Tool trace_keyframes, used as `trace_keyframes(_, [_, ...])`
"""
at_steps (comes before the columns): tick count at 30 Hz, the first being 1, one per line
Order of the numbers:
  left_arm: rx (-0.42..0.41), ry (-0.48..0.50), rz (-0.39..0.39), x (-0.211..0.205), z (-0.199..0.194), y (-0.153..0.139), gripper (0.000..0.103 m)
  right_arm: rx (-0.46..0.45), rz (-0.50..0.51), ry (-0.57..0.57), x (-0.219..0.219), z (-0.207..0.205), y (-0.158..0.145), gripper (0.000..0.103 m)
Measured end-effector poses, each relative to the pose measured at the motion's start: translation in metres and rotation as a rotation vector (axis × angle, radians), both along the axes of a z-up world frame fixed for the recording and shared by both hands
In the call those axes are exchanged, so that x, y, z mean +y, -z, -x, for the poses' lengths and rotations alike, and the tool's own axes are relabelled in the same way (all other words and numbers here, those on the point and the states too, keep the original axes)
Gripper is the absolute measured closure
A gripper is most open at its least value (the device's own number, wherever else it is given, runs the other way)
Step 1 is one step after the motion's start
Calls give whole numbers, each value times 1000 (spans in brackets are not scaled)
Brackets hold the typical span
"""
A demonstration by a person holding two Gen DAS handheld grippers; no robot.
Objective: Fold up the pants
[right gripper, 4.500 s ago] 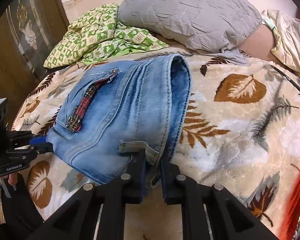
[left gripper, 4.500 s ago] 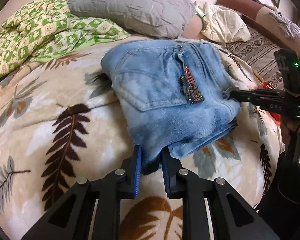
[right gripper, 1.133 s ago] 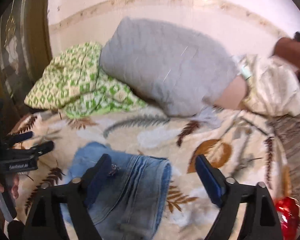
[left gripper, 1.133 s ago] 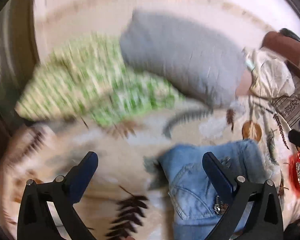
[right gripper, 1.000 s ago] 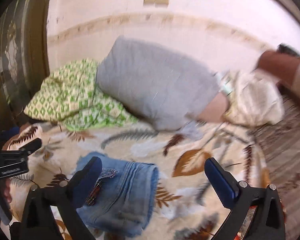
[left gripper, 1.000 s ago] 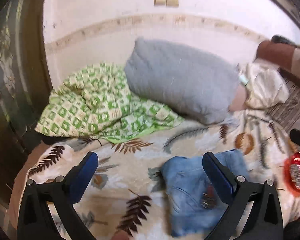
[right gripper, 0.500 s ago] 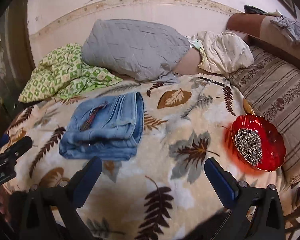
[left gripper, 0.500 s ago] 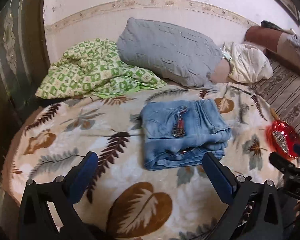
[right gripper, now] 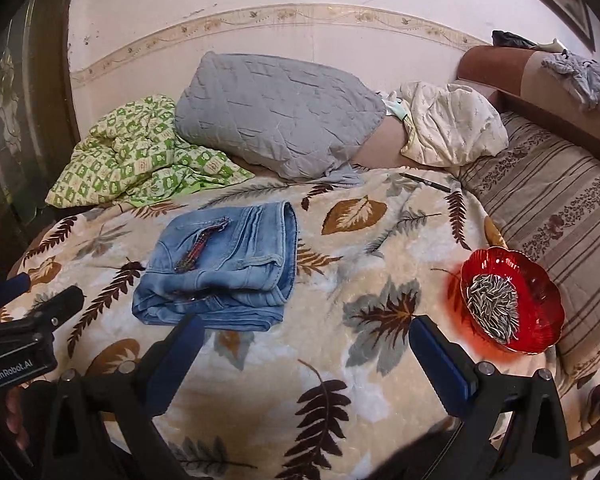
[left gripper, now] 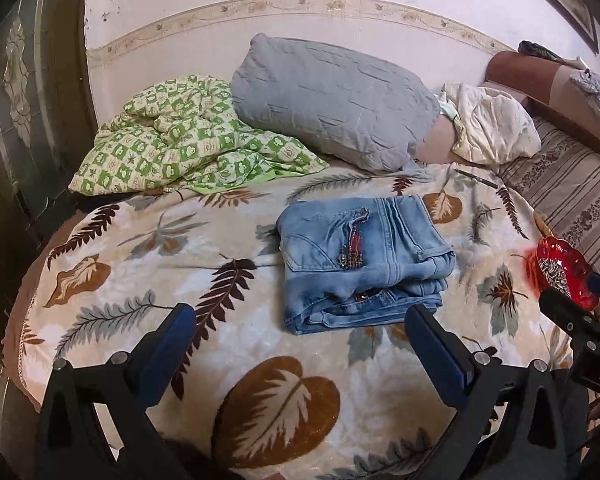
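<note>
Both grippers hang back over the near edge of the leaf-patterned plush blanket (left gripper: 260,400), left gripper (left gripper: 300,344) and right gripper (right gripper: 306,354) each with fingers spread wide, holding nothing. The folded light-blue denim pants (left gripper: 360,264) lie mid-blanket. Only the right view fully shows the red glass bowl of seeds (right gripper: 510,300).

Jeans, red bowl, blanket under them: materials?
Jeans: faded light-blue denim, with visible stitched seams and a belt loop.
Red bowl: translucent and glossy, glass or plastic; it casts a red glow on the blanket.
Blanket: plush leaf-print fleece by its soft nap, probably synthetic.
</note>
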State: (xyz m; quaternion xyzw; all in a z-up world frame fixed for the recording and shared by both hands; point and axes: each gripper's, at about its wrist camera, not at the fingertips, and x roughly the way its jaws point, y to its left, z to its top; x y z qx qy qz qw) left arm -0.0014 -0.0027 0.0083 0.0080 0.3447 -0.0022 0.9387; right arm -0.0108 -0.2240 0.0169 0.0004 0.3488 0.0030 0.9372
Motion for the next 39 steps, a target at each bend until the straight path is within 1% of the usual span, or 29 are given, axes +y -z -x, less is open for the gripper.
trace_keyframes(6, [11,-3,35,2,1,2,0,6,0,-3,1,-2,1,0])
trace_keyframes(20, [25,-19,27,2,2,2,0,14,4,-8,1,-5,3,0])
trace_keyframes(31, [35,-7,28,3,0,4,0,11,0,-3,1,-5,3,0])
trace_keyframes(39, [25,-8,20,2,2,3,0,11,2,-2,0,-5,3,0])
